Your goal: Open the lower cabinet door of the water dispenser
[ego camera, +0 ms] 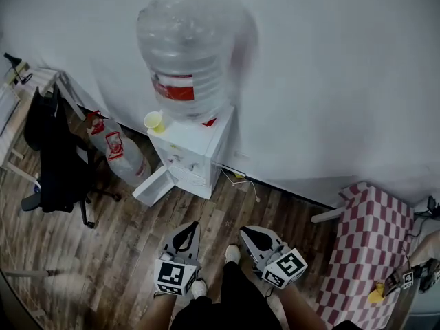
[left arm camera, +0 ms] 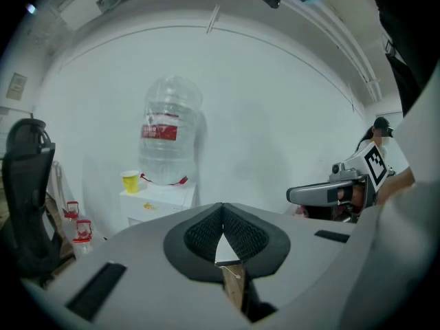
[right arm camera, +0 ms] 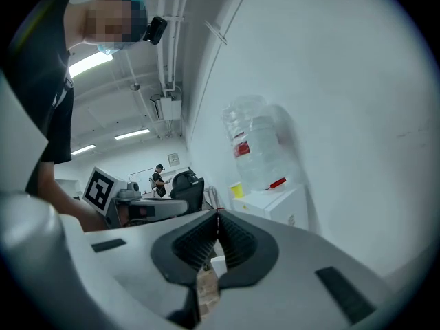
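The white water dispenser (ego camera: 194,145) stands against the wall with a large clear bottle (ego camera: 189,53) on top and a yellow cup (ego camera: 154,121) beside the bottle. Its lower cabinet door (ego camera: 152,185) stands swung out to the left over the wooden floor. My left gripper (ego camera: 194,224) and right gripper (ego camera: 245,231) are held side by side well in front of the dispenser, apart from it, both shut and empty. The left gripper view shows its closed jaws (left arm camera: 221,205) aimed at the dispenser (left arm camera: 159,201). The right gripper view shows the same (right arm camera: 218,212), with the dispenser (right arm camera: 273,202) ahead.
A black office chair (ego camera: 53,158) and spare water bottles (ego camera: 115,147) stand left of the dispenser. A red-checked table (ego camera: 371,243) is at the right. A cable (ego camera: 242,179) lies on the floor by the wall. A person's feet are between the grippers.
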